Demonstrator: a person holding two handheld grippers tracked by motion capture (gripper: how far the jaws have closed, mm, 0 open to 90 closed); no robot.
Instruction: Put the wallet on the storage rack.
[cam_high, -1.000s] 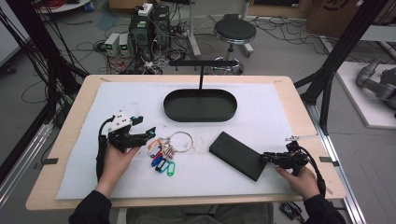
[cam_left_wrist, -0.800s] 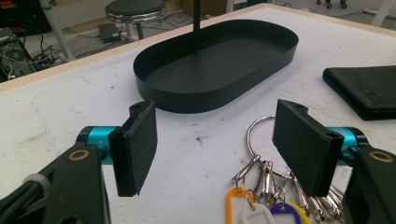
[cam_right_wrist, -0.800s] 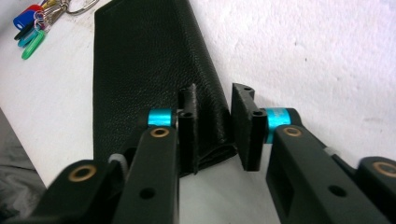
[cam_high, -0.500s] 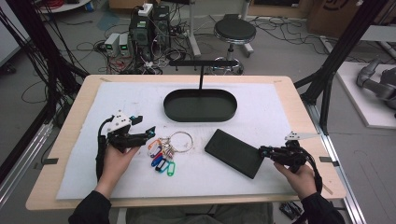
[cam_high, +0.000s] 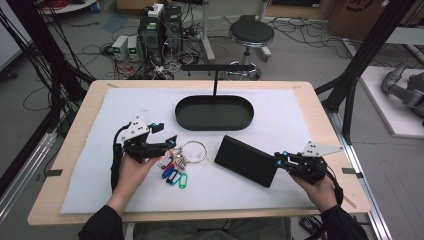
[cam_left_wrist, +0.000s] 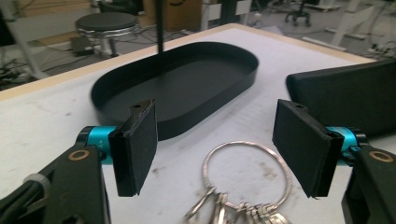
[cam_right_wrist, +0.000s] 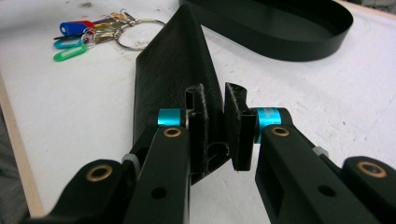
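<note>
Grainy leather wallet (cam_right_wrist: 177, 70) — matt tray (cam_high: 213, 113).

Black wallet (cam_high: 247, 160) — flat, seemingly leather — tilted, one edge raised off the white mat (cam_high: 125, 105).

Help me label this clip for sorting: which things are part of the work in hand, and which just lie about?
In hand:
- flat black leather wallet, clamped in the right gripper
- bunch of keys with coloured tags on a metal ring, before the open left gripper

Lying about:
- black oval tray with its upright T-shaped stand
- white table mat

Keys (cam_high: 176, 162) left of wallet (cam_high: 247, 160); tray (cam_high: 214, 113) behind.
</note>
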